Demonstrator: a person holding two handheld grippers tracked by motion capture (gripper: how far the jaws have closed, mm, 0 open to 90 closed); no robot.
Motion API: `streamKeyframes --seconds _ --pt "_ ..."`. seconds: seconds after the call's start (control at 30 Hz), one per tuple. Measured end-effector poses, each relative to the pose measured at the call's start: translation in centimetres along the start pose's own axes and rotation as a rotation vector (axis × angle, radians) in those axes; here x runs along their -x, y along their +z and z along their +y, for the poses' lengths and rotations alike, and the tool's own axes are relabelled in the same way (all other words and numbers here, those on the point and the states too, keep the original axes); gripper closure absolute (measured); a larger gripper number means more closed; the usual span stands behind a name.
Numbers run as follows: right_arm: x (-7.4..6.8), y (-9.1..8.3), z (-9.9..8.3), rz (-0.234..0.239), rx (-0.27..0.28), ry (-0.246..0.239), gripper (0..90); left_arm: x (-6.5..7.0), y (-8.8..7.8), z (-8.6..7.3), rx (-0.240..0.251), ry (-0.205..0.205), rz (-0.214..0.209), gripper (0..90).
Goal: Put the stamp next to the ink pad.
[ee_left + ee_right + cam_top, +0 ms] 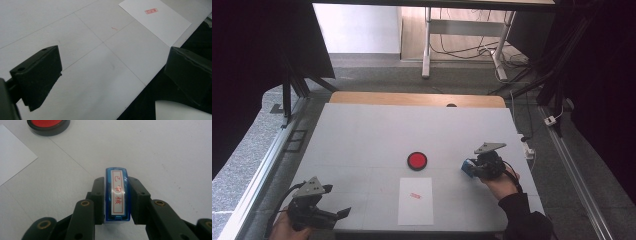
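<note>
A pale grey table (362,130) stands on grey floor (377,77), black curtains (252,50) at both sides. On it lie a red ink pad (417,160) and white paper (415,200). The right claw (116,195) clamps the blue stamp (117,195) just above the table's right part; the left claw (110,75) stands apart.

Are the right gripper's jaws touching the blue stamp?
Touching. In the right gripper view, both black jaws of the right gripper press flat against the sides of the blue plastic stamp.
</note>
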State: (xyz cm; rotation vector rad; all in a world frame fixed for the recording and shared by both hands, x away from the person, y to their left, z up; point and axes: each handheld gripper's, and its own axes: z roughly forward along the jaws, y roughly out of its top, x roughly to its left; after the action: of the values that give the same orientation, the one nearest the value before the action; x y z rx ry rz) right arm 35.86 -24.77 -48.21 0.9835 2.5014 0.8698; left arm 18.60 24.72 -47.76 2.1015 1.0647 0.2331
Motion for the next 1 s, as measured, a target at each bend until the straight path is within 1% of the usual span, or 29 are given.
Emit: streamKeyframes --seconds 0.1,0.4,0.6,1.0 --pt "0.0 0.0 0.0 0.002 0.003 0.004 67.0 0.0 0.0 0.0 0.000 0.000 0.000 1.4" --pt "0.0 -0.5 0.1 0.002 0.034 0.011 60.2 0.0 0.0 0.0 0.001 -0.004 -0.001 1.4" --pt "-0.2 -1.1 0.3 0.005 0.053 0.010 52.6 0.0 0.0 0.0 0.001 -0.004 -0.003 1.5" --pt "-0.9 -1.8 0.4 0.033 0.069 0.035 35.8 -0.1 0.0 0.0 0.001 -0.002 -0.004 1.6"
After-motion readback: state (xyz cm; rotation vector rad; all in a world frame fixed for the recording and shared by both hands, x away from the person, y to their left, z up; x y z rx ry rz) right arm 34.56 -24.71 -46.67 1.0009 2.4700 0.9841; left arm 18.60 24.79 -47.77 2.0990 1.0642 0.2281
